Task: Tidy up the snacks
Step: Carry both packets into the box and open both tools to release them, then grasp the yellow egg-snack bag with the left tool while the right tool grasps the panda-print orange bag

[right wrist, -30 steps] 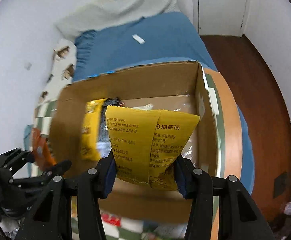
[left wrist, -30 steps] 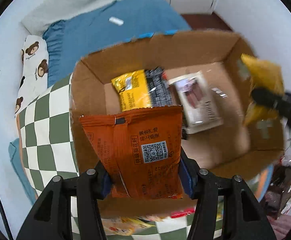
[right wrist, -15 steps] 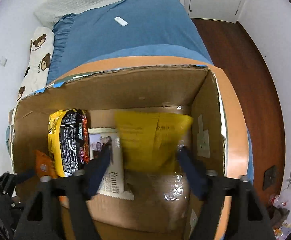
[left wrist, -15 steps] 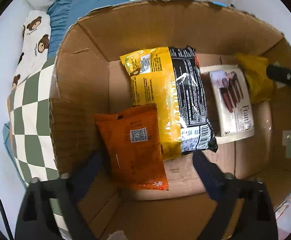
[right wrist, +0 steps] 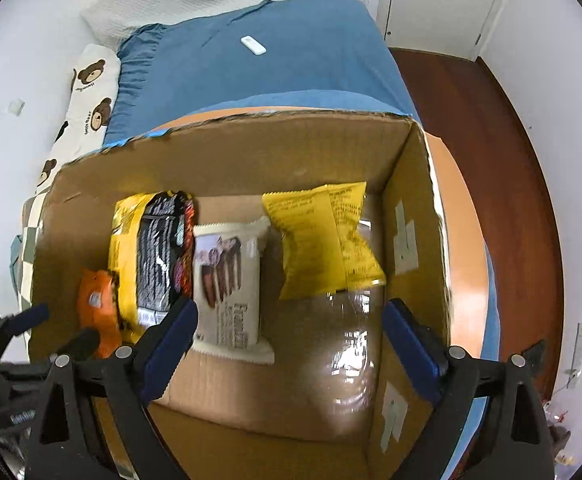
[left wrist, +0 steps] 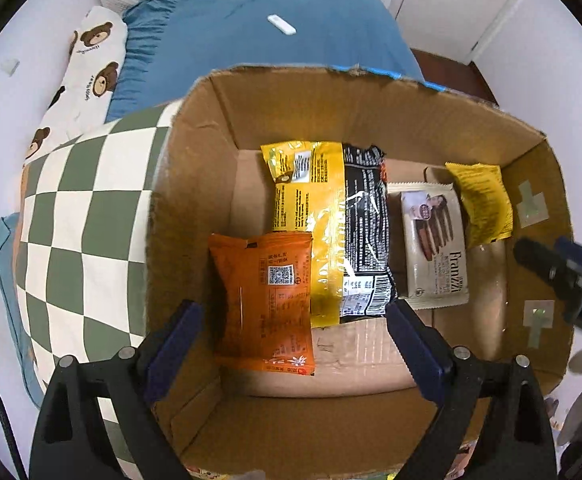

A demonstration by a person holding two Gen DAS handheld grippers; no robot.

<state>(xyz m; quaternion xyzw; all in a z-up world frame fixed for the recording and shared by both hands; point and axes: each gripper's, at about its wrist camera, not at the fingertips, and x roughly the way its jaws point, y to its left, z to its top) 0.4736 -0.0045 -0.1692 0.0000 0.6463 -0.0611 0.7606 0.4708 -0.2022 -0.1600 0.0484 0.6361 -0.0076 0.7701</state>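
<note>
An open cardboard box (left wrist: 195, 184) (right wrist: 251, 152) holds several snacks on its floor. An orange packet (left wrist: 267, 300) (right wrist: 97, 304) lies at the left. A yellow-and-black bag (left wrist: 331, 228) (right wrist: 151, 256) lies beside it, then a white Franzzi biscuit pack (left wrist: 435, 240) (right wrist: 231, 284), then a yellow packet (left wrist: 483, 204) (right wrist: 327, 236) at the right wall. My left gripper (left wrist: 291, 340) is open and empty above the orange packet. My right gripper (right wrist: 291, 340) is open and empty above the box floor, below the yellow packet.
The box stands on a green-and-white checked cloth (left wrist: 87, 216). Behind it are a blue bedspread (left wrist: 259, 48) (right wrist: 259, 60) with a small white object (left wrist: 281, 25), a bear-print pillow (left wrist: 87, 60) and a white door (right wrist: 443, 0). Wooden floor (right wrist: 503, 184) runs along the right.
Both grippers opened and let go of their packets. The orange packet and the yellow packet dropped into the box and now lie on its floor. Both grippers have drawn back a little.
</note>
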